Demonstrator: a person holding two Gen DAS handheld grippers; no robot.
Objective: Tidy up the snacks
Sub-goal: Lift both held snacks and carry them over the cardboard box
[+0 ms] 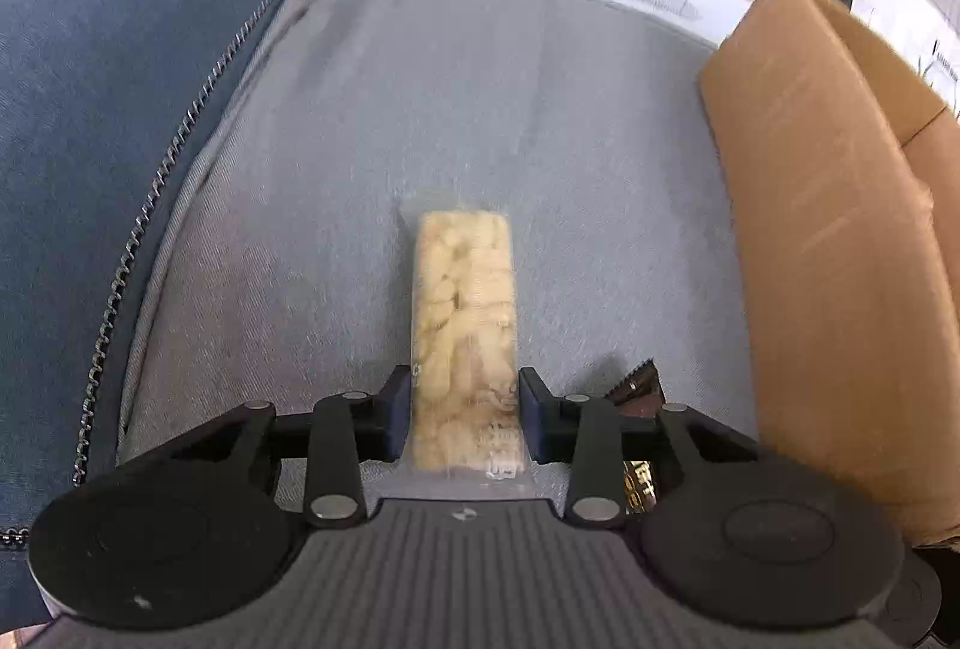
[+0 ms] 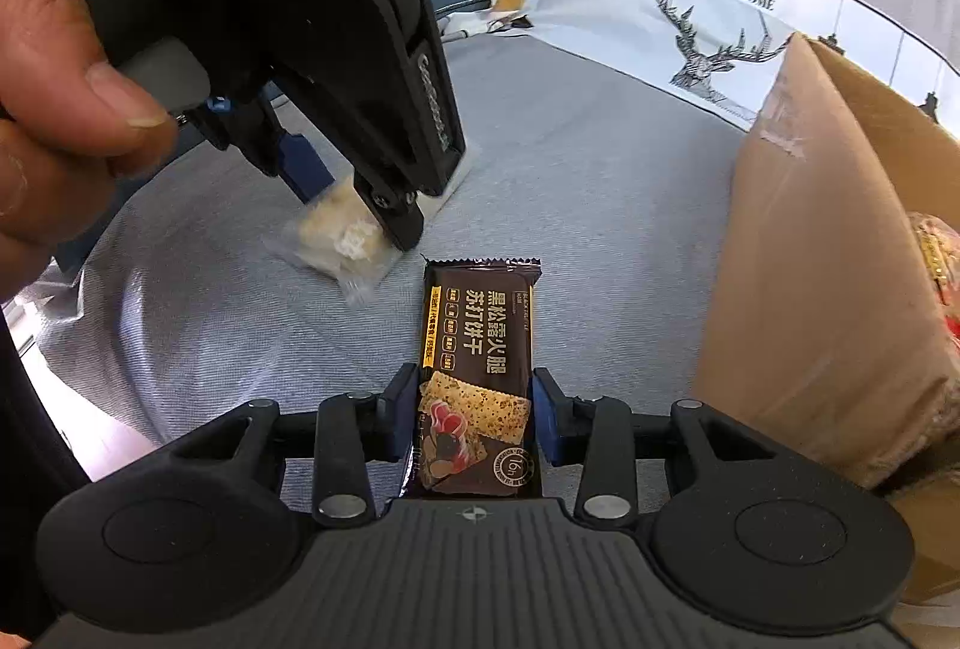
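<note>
In the left wrist view, the left gripper [image 1: 465,418] pinches a pale, lumpy snack bar [image 1: 465,325] in clear wrap, both blue pads against its long sides; the bar lies lengthwise on the grey cloth [image 1: 372,120], left of the cardboard box [image 1: 840,241]. In the right wrist view, the right gripper [image 2: 474,424] clamps a dark brown cracker packet [image 2: 477,349] with gold and white print and a cracker picture, flat on the same cloth, just beside the box's side wall. A hand [image 2: 54,66] holds the left tool over the clear-wrapped bar.
</note>
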